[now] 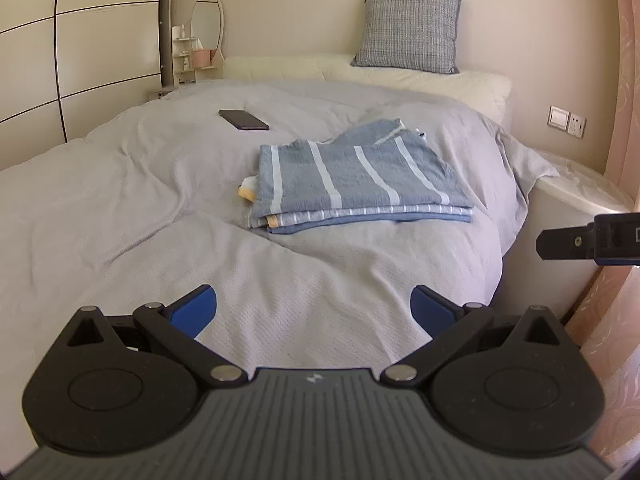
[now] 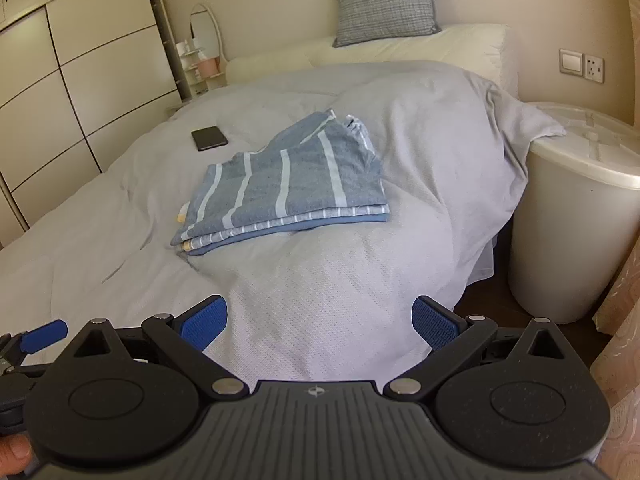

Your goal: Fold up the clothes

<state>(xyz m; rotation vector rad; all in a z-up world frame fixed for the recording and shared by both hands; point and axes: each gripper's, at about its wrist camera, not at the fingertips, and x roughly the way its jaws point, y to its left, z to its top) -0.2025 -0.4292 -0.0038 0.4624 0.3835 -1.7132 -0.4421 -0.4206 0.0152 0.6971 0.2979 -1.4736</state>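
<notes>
- Left tongs [image 1: 314, 308] and right tongs [image 2: 320, 318] both spread wide, blue pads gripping nothing, poised over the near edge of the bed [image 1: 120, 208].
- Grey bedspread covers the bed; a cream pillow [image 2: 440, 46] and a grey checked cushion [image 1: 410, 30] sit at its head.
- Round cream bin [image 2: 572, 216] stands just beside the bed with its lid on; contents hidden. The right wrist view shows it whole, the left only its rim.
- Folded clothes [image 1: 356, 182], blue with white stripes, lie stacked mid-bed, well apart from both tongs.
- Dark phone [image 1: 244, 120] rests on the bedspread beyond the stack.
- Thumb tip [image 2: 14, 456] shows only in the right wrist view.
</notes>
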